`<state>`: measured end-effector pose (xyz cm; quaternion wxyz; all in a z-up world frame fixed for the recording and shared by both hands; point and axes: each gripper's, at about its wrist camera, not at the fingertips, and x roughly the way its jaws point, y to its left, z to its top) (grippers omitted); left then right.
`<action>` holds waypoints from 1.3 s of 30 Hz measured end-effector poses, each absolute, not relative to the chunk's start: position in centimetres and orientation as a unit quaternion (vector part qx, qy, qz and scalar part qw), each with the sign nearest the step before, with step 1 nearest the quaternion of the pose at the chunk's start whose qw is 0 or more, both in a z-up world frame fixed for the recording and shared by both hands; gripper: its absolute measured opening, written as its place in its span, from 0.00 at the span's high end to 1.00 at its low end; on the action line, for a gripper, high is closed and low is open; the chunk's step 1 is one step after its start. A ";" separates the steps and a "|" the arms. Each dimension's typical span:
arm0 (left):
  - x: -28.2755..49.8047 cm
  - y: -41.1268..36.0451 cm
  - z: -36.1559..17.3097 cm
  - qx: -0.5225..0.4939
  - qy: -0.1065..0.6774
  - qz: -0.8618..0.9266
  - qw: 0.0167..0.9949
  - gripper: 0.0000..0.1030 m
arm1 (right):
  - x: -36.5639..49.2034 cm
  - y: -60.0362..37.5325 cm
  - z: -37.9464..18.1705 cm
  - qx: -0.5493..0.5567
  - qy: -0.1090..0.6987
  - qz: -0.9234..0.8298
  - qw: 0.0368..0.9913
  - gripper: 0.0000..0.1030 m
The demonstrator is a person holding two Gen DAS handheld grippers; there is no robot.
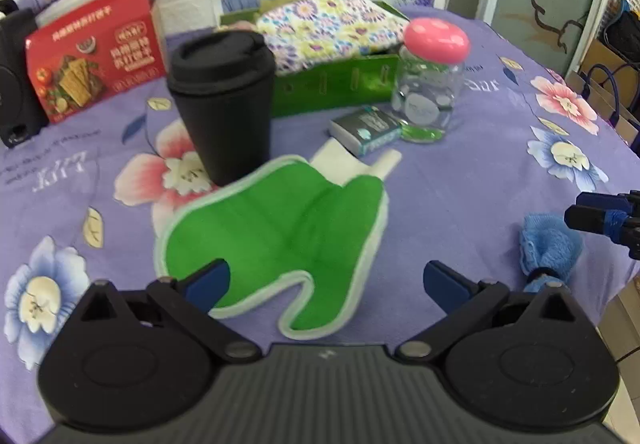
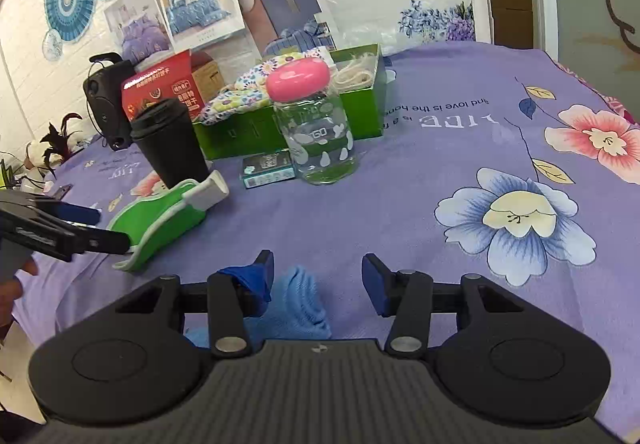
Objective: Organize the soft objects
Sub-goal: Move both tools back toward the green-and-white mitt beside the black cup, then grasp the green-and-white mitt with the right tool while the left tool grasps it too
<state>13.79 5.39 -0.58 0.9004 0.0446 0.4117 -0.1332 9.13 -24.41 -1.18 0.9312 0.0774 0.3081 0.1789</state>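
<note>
Purple floral bedsheet (image 2: 420, 211) fills both views. The green storage box (image 1: 336, 83), upper middle, has a floral cloth (image 1: 328, 27) in it. The green oven mitt (image 1: 280, 228) lies mid-frame in the left view, with the left gripper (image 1: 326, 282) spread wide and its left finger over the mitt's edge. The right gripper (image 2: 318, 278) is wide open too, straddling the blue cloth (image 2: 300, 300) at bottom center.

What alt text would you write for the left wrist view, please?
The open left gripper reaches over a green oven mitt lying on a purple floral cloth. Behind it stand a black lidded cup, a pink-lidded jar and a green box holding floral fabric.
</note>
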 end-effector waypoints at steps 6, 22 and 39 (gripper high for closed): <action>15.2 4.6 -1.9 0.077 0.411 -0.077 0.905 0.00 | 10.7 -22.2 -0.3 0.069 0.289 0.223 0.928 0.67; 17.1 15.2 -3.0 -0.003 0.452 0.046 0.891 0.00 | 15.6 -18.1 0.2 0.018 0.313 0.256 0.914 0.66; 17.5 12.1 -2.8 0.037 0.443 -0.018 0.896 0.00 | 18.8 -15.2 0.1 -0.048 0.331 0.291 0.896 0.64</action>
